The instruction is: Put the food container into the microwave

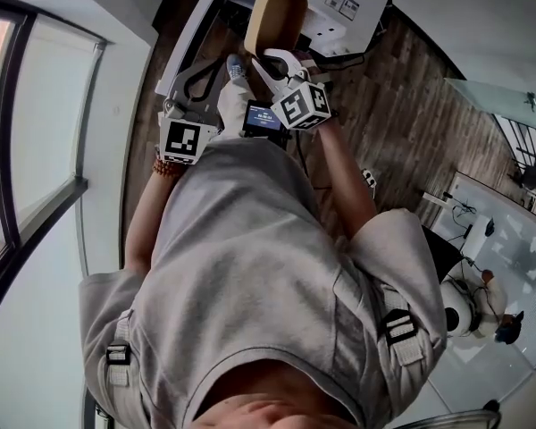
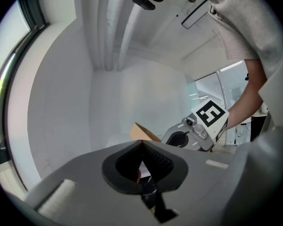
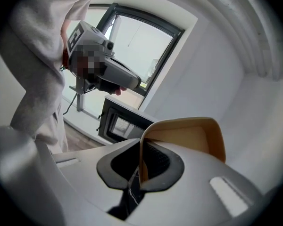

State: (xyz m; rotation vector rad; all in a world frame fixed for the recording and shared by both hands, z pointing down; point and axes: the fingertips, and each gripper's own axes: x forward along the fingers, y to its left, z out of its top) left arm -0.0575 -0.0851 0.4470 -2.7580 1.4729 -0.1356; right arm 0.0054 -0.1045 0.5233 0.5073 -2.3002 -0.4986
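Note:
In the right gripper view a tan food container [image 3: 188, 135] has its rim pinched between the jaws of my right gripper [image 3: 141, 149], which is shut on it. In the head view the container [image 1: 275, 21] is held out ahead of the right gripper [image 1: 272, 65], above the wooden floor. A dark microwave [image 3: 120, 121] with a window in its front stands by the wall beyond it. My left gripper [image 2: 141, 145] is shut with nothing between its jaws. It is held beside the right one, at the left [image 1: 192, 88]. A corner of the container [image 2: 144, 133] shows just past its tips.
A large window [image 1: 18, 132] runs along the left wall. White furniture [image 1: 339, 12] stands ahead on the dark wooden floor [image 1: 411, 105]. A glass partition and a desk [image 1: 500, 231] are at the right. My own grey shirt fills the lower head view.

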